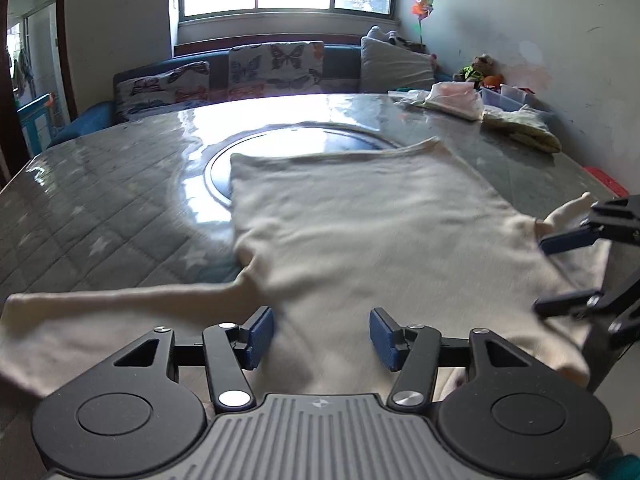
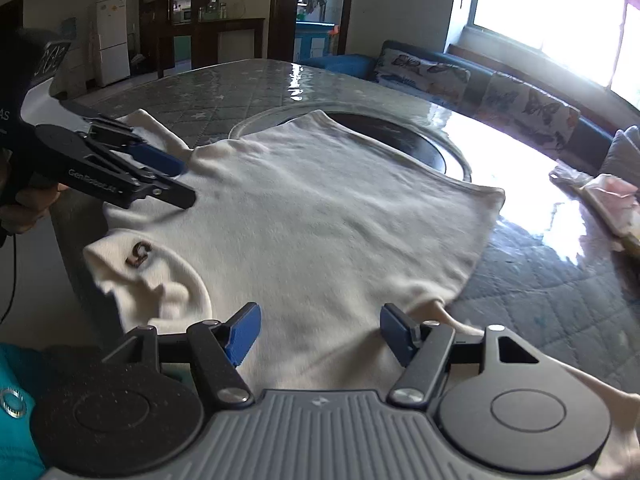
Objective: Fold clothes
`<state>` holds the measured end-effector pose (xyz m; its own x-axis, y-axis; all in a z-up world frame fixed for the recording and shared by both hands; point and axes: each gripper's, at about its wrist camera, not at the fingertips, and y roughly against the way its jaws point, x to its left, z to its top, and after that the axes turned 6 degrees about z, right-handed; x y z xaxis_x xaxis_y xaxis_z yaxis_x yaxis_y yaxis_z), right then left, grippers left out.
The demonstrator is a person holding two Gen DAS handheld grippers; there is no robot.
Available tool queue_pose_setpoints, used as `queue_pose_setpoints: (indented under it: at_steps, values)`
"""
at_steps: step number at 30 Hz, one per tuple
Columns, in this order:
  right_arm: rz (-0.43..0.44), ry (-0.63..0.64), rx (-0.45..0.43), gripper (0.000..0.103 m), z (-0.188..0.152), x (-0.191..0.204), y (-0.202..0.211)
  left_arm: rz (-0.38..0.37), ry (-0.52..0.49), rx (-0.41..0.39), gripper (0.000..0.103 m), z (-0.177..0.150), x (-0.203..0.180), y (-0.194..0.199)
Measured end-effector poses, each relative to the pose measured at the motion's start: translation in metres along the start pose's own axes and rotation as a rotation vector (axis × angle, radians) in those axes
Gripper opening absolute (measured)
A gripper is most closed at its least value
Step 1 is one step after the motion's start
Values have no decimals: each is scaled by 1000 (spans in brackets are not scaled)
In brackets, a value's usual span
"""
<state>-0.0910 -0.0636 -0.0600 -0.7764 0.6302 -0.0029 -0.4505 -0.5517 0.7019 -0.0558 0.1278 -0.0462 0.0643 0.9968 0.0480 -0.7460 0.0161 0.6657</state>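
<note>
A cream long-sleeved shirt (image 1: 360, 220) (image 2: 320, 208) lies spread flat on the quilt-patterned table (image 1: 100, 200), hem at the far end. Its collar with a brown label (image 2: 138, 256) is at the near edge. One sleeve (image 1: 100, 308) stretches out to the left. My left gripper (image 1: 322, 336) hovers open over the shirt near the left shoulder, blue pads wide apart, nothing pinched. It also shows in the right wrist view as the left gripper (image 2: 176, 180). My right gripper (image 2: 320, 332) (image 1: 560, 272) stands open over the right shoulder, cloth under it but not clamped.
A round dark inset (image 1: 304, 140) (image 2: 400, 136) sits mid-table, partly under the hem. Folded clothes (image 1: 452, 100) (image 2: 612, 200) and a plastic box (image 1: 504, 96) lie at the far right. A sofa with butterfly cushions (image 1: 276, 64) lines the far side. A person's hand (image 2: 24, 208) holds the left gripper.
</note>
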Motion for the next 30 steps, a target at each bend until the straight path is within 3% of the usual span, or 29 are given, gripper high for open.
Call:
queue_pose_setpoints:
  at_steps: [12,16,22,30]
  values:
    - [-14,-59,-42,70,-11,3,12,69,27,-13,63,-5,14,12]
    - [-25,-84,-27,70,-17,2,11,27,19,-41,64,2,3,19]
    - [-43,-168,-90,70,-20,-8,34,-58,-5,-62,69,10,-25,23]
    - [-252,-417,-152,67,-48,-59,70,-157,-53,-57,73,15,-62,20]
